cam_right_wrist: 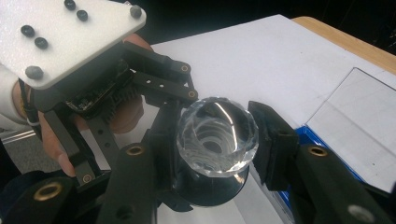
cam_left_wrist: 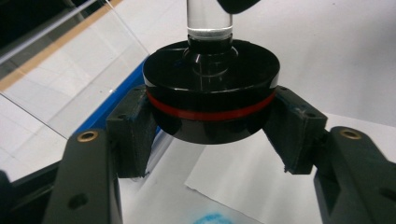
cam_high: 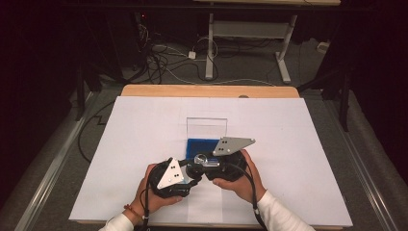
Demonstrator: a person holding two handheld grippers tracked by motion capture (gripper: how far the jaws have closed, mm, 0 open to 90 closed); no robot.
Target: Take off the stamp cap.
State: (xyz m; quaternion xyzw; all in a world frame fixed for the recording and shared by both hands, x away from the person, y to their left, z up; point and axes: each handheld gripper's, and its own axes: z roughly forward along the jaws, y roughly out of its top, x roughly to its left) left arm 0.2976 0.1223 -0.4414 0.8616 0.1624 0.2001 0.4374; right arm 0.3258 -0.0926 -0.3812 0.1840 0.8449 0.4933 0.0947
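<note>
At centre frame, over the white bench (cam_high: 144, 144), my left gripper (cam_left_wrist: 212, 126) is clamped on the round black base with 1 red band (cam_left_wrist: 210, 100). My right gripper (cam_right_wrist: 217, 135) pinches the faceted clear crystal knob (cam_right_wrist: 216, 137), the stem running straight between them.

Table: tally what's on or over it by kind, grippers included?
Grippers: 2, left and right
Crystal trophy on black base: 1
Blue box with clear lid: 1
White sheet: 1
Total: 5
</note>
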